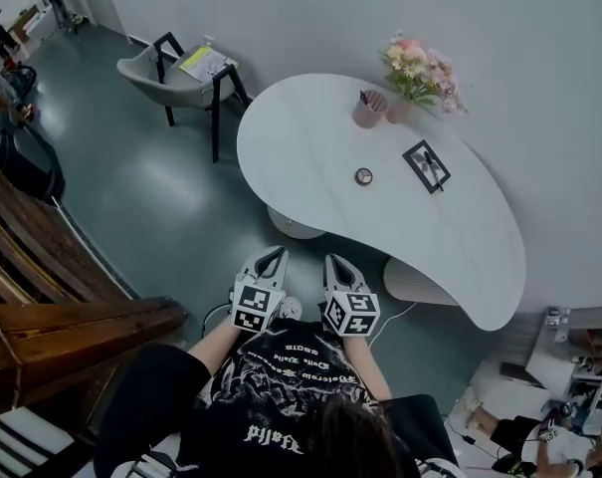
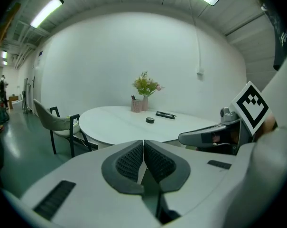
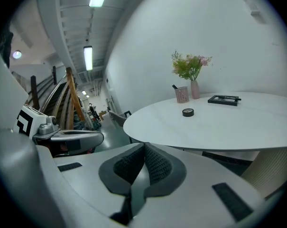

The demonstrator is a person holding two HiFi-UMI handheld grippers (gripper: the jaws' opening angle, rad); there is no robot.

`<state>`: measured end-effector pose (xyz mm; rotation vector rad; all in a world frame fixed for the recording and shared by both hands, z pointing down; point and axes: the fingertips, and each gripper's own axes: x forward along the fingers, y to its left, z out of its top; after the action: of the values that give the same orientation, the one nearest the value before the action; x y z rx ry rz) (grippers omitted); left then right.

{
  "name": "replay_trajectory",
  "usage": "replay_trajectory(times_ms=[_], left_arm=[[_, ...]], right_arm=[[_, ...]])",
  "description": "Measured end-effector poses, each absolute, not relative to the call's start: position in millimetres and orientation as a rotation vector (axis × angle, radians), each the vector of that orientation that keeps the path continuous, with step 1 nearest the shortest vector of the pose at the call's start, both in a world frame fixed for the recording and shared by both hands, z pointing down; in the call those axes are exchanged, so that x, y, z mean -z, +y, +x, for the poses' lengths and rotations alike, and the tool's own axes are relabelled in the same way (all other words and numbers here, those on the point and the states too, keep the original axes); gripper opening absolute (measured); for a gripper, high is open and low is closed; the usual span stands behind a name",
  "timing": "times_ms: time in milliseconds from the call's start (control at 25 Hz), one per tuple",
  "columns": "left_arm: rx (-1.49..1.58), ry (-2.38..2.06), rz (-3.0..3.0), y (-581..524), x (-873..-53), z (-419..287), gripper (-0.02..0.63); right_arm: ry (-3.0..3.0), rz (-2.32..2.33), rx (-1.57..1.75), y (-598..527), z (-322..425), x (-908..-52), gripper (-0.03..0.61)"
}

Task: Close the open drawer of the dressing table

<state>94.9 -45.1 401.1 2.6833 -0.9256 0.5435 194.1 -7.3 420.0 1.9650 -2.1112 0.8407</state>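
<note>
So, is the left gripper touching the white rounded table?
Apart. The left gripper view shows the white rounded table standing well beyond the shut, empty tips of the left gripper.

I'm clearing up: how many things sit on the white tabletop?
4: a pink cup and flower vase by the wall, a small round item in the middle, a black tray beside it. None look hidden.
</note>
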Motion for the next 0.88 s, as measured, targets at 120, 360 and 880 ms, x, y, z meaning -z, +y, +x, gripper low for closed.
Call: replay_trajectory(times_ms=[120,360,880], left_arm=[[-0.542,-0.911,2.672,-45.4,-402.8,95.4,0.026],[-0.542,-0.899,2.673,-41.4,-400.5,94.0,0.026],[-0.549,-0.94,2.645,-43.6,-405.5,90.7,0.026]], right_arm=[[-2.121,1.964,-0.831,-10.7,194.1,-418.1,0.026],[-2.131,1.956,-0.826,-10.8,190.8,-415.1,0.026],[-2.149,1.965,-0.836,-11.2,195.9,-416.0,0.026]])
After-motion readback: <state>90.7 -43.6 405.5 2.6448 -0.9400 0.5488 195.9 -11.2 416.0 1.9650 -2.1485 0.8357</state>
